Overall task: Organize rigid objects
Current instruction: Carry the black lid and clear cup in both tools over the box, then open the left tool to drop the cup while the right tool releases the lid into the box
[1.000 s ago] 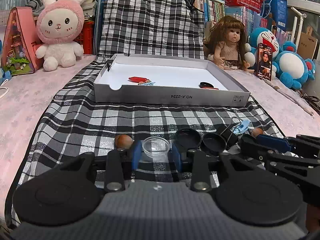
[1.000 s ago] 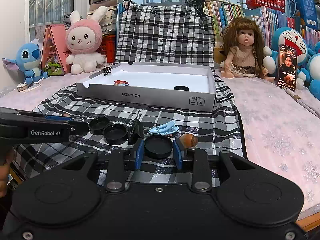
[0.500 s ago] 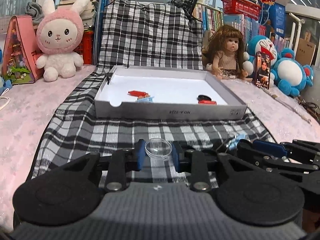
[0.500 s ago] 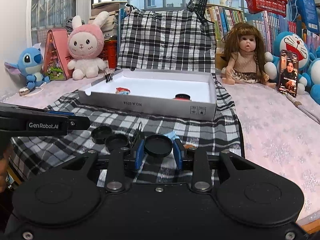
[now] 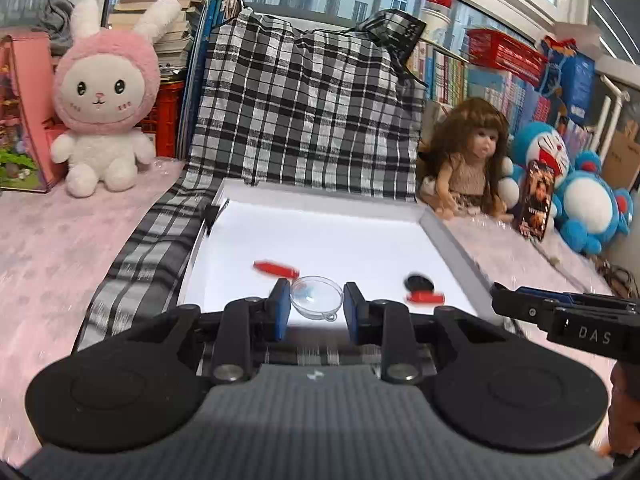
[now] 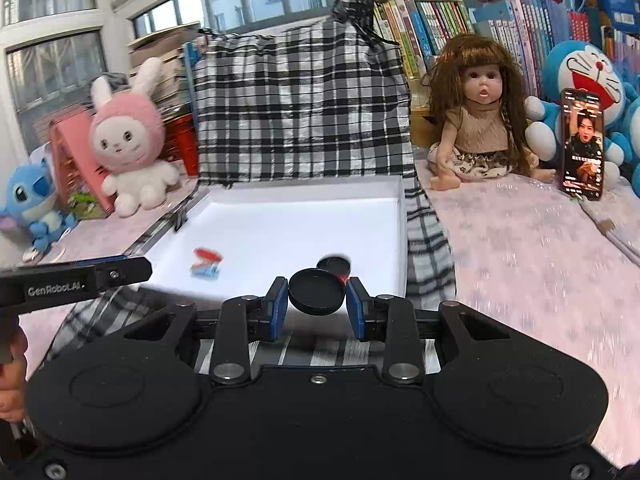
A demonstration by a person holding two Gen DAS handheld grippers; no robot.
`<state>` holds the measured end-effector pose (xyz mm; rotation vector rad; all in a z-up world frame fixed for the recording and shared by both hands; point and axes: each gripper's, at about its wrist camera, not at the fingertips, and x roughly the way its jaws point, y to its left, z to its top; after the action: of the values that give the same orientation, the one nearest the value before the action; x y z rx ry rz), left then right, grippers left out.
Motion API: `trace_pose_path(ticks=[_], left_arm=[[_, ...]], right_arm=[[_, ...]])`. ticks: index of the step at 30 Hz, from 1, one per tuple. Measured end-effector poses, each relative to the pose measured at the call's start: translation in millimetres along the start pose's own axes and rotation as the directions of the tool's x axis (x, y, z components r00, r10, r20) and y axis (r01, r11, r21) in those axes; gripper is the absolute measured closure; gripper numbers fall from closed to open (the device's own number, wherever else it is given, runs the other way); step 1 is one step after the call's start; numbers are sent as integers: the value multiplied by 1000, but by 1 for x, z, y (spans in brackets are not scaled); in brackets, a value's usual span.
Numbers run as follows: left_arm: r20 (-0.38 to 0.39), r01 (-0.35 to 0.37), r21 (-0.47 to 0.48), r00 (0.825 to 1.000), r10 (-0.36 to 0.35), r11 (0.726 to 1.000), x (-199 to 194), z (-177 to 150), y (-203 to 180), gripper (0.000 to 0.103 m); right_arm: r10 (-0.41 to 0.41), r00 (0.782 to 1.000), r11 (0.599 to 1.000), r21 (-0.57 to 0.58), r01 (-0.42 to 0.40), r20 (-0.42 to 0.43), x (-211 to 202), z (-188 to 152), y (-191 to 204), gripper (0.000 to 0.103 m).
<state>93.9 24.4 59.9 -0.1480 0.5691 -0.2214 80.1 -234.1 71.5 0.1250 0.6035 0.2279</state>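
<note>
Covering pink table (image 6: 520, 248): checked cloth (image 5: 132, 256), white tray (image 5: 448, 240), shelved books (image 6: 440, 16) behind.

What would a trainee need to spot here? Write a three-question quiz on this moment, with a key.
1. True or false: the left gripper holds a clear round dish.
2. What does the right gripper hold? A) red clip B) black round lid C) nothing
3. Fill in: both grippers are raised over the near edge of the white ____.

Key
1. True.
2. B, the black round lid.
3. Tray: the white tray, with red pieces and a black lid already inside.
</note>
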Motion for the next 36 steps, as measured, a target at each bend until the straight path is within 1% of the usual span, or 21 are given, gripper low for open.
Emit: trace_pose_path(ticks=[3, 6, 11, 15, 18, 22, 29, 36], left_arm=[[-22, 11, -29, 1000, -12, 1000, 19, 18, 5, 68], [-42, 11, -57, 999, -13, 998, 40, 34, 9, 68], [-96, -7, -96, 995, -2, 995, 75, 48, 14, 68], [-144, -30, -107, 989, 14, 994, 100, 50, 16, 68], [-169, -48, -106, 985, 29, 993, 116, 49, 18, 68], [-196, -59, -119, 980, 35, 991, 128, 48, 21, 68], [-216, -71, -113, 975, 45, 991, 137, 46, 21, 68], [-222, -83, -97, 973, 60, 992, 141, 43, 21, 68]], right_arm=[[-6, 999, 1000, 16, 6, -37, 22, 25, -9, 72], [6, 995, 998, 60, -1, -97, 49, 47, -20, 72], [-14, 987, 997, 70, 25, -162, 91, 64, -26, 73], [-23, 977, 997, 69, 39, -214, 121, 66, -25, 72], [-28, 970, 997, 61, 44, -242, 136, 64, -21, 72], [-37, 962, 997, 52, 53, -269, 150, 61, -17, 72], [-66, 957, 997, 10, 72, -284, 161, 59, -12, 72], [-73, 954, 997, -13, 72, -289, 166, 60, -9, 72]])
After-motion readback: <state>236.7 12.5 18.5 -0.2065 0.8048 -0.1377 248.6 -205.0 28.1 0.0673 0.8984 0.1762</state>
